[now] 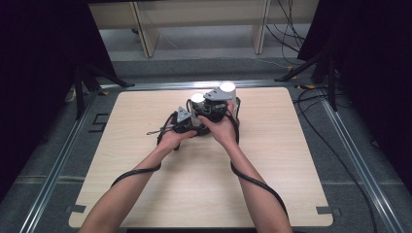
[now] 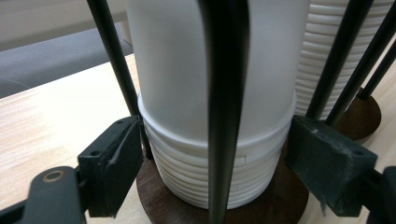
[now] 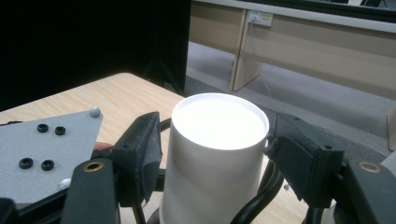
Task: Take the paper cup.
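Note:
A stack of upturned white cups [image 2: 187,154] stands on a dark round base [image 2: 156,193] inside black wire rods [image 2: 224,116]. My left gripper [image 2: 217,163] is low on that stack, a pad against each side of the ribbed rims. From above, the left gripper [image 1: 193,119] is at the stack's foot. The top cup [image 3: 217,140] sits between the jaws of my right gripper [image 3: 212,144]; a gap shows by the left pad [image 3: 142,149], and the right pad sits close to the cup wall. From above, the right gripper [image 1: 200,102] reaches the cup top [image 1: 197,98].
A second stack of white cups [image 1: 227,88] in its own wire holder [image 2: 345,60] stands just right of the first. The wooden table [image 1: 145,189] has bare room all round. Cables trail from both grippers along the forearms. Dark curtains and tripod legs flank the table.

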`<state>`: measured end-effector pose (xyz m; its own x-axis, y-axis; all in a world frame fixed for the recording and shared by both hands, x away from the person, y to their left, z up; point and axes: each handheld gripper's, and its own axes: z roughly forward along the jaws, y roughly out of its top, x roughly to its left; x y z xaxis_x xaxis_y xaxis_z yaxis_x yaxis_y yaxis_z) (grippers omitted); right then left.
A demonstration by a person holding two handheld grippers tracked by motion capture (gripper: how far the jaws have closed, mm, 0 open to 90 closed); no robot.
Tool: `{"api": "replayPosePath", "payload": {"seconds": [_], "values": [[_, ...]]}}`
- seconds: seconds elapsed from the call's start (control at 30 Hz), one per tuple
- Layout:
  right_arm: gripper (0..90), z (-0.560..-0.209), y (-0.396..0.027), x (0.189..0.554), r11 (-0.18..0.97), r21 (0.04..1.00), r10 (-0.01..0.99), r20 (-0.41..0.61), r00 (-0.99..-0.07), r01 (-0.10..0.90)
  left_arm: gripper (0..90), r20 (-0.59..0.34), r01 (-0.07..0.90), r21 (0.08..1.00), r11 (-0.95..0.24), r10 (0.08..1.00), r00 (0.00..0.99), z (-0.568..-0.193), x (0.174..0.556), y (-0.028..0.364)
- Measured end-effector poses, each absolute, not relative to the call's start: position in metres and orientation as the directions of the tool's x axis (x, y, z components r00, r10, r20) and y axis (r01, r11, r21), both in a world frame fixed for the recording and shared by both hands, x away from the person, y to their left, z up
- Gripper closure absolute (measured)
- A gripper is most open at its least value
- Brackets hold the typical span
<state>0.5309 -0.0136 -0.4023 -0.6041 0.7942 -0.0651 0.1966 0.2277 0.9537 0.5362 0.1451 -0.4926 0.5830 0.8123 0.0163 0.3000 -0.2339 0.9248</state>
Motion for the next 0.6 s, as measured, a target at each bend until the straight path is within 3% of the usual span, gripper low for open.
{"api": "replayPosePath", "payload": {"seconds": [0.47,0.6], "values": [[33.4,-0.4033,-0.0097,0.5360,0.219,0.955,0.799,-0.059,-0.598,0.199,18.1,0.005,0.314,0.921,-0.233,0.811,0.585,-0.4929,0.5403,0.1429],[33.1,-0.4038,-0.0087,0.5376,0.254,0.951,0.792,-0.098,-0.602,0.179,18.1,0.009,0.311,0.921,-0.234,0.811,0.585,-0.4931,0.5401,0.1429]]}}
